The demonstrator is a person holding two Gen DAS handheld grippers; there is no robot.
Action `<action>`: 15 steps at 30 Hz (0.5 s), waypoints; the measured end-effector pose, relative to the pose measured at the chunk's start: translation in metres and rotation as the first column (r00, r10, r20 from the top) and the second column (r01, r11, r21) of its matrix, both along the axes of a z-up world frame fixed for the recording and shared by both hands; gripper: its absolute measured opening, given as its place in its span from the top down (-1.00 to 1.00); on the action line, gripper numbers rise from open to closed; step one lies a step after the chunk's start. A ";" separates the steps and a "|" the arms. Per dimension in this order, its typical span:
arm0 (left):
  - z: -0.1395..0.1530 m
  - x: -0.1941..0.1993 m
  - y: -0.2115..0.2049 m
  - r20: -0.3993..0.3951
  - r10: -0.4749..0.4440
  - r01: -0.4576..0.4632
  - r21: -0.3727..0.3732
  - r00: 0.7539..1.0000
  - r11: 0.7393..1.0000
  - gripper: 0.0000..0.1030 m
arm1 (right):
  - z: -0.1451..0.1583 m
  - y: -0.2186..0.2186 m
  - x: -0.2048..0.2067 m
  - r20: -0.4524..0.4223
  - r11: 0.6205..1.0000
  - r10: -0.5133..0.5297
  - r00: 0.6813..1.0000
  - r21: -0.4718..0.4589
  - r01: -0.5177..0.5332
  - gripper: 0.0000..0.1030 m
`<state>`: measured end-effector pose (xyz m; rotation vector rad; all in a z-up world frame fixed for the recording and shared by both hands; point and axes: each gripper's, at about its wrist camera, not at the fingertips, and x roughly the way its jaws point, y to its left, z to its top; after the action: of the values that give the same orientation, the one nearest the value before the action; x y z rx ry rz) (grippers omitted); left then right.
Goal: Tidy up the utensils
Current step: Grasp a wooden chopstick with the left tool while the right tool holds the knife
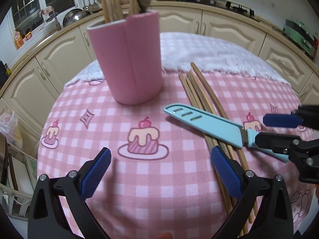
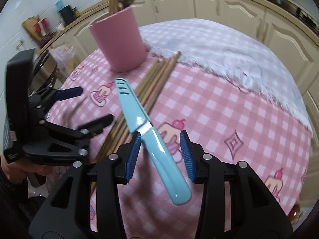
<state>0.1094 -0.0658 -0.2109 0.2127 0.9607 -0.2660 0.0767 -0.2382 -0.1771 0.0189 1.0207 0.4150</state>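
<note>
The light-blue knife [image 2: 139,117], blade in its sheath, lay across a bundle of wooden chopsticks [image 2: 153,83] on the pink checked surface [image 2: 219,109], just in front of the pink holder [image 2: 119,43] that stood upright with more sticks in it. The right tongs [image 2: 161,151] stood apart, straddling the knife's handle without gripping it. The left tongs [image 1: 159,171] were spread wide over the cloth, beside the chopsticks, holding nothing.
</note>
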 end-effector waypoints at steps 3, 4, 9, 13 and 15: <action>-0.001 0.003 -0.003 -0.010 -0.014 0.014 -0.010 1.000 1.000 -0.91 | 0.001 0.011 0.005 0.009 0.998 0.064 0.998 -0.013 -0.064 0.21; -0.001 0.004 -0.004 -0.013 -0.018 0.018 -0.011 1.000 1.000 -0.91 | 0.001 0.015 0.008 0.009 0.996 0.086 0.996 -0.021 -0.086 0.21; 0.000 0.015 -0.005 -0.006 -0.025 0.025 0.000 1.000 1.000 -0.91 | -0.003 0.022 0.017 -0.003 0.993 0.108 0.994 -0.037 -0.108 0.21; -0.001 0.020 -0.005 -0.014 -0.024 0.024 -0.013 1.000 1.000 -0.91 | -0.007 0.023 0.019 -0.008 0.992 0.120 0.993 -0.044 -0.120 0.21; -0.002 0.023 -0.006 -0.018 -0.023 0.023 -0.013 1.000 1.000 -0.91 | -0.007 0.022 0.020 -0.008 0.992 0.121 0.993 -0.043 -0.121 0.21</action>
<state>0.1326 -0.0722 -0.2129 0.2099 0.9749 -0.2960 0.0971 -0.2165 -0.1843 -0.0814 1.0392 0.5033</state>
